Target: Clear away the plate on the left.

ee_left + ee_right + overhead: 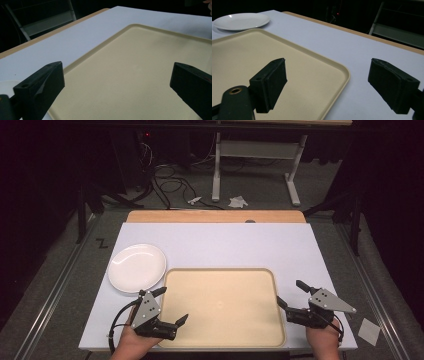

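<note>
High view: a beige tray [222,307] is seen lying flat on the white table [220,240], with the left gripper [172,306] held at its near left corner and the right gripper [292,292] at its right edge. Both grippers are held wide open, and nothing is gripped between either pair of jaws. From the left gripper view, the tray [140,75] is spread ahead of the jaws and partly between them, its raised rim running past the left jaw. From the right gripper view, the tray's corner rim [337,67] is placed between the jaws and just ahead. A white plate [137,268] rests beyond the left gripper, just beside the tray's far left corner. The step in hand is judged to be the approach, before any grasp. Next, the plate would probably have to be reached, or the rim straddled, and the jaws closed.
</note>
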Motion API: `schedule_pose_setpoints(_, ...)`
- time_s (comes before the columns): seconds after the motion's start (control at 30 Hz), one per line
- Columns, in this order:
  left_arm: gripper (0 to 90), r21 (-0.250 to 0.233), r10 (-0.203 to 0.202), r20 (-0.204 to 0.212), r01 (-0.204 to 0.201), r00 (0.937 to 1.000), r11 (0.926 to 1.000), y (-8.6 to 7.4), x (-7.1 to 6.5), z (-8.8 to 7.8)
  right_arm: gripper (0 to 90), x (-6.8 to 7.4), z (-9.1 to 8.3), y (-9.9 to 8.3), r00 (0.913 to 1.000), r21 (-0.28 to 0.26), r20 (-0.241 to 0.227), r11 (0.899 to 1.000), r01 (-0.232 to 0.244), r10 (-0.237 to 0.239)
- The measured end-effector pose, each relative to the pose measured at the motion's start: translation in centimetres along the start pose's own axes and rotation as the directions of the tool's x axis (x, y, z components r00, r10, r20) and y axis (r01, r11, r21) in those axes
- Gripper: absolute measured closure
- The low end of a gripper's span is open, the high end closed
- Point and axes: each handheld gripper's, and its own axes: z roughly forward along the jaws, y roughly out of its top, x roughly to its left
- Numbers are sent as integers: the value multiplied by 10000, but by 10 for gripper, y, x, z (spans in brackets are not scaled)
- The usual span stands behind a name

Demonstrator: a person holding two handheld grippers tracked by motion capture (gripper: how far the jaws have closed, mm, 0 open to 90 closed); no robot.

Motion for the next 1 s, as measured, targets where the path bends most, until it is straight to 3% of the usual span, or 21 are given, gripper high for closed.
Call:
schedule_pose_setpoints(0.23, 4, 17, -165, -177, 165, 9997, 9999, -3, 6, 1, 162, 0, -1, 0, 10000, -22, 33, 10000, -5, 5)
schedule_pose_setpoints(0.53, 4, -121, 21, -442, -26, 9990, 9999, -3, 10, -1, 162, 0, -1, 0, 10000, -11, -8, 10000, -61, 61)
schedule_pose_setpoints(0.7, 5, -198, 1, -394, -8, 9992, 9998, -4, 14, -2, 161, 1, -3, 1, 10000, -90, 12, 10000, -11, 11)
schedule_pose_setpoints(0.87, 6, -195, -347, -524, 337, 9980, 9992, -6, 18, -6, 160, 2, -4, 2, 9992, -23, 374, 9999, 150, -149)
schedule_pose_setpoints(1.0, 6, -257, -405, -602, 390, 9974, 9989, -6, 20, -8, 160, 4, -5, 3, 9988, -82, 429, 9997, 251, -247)
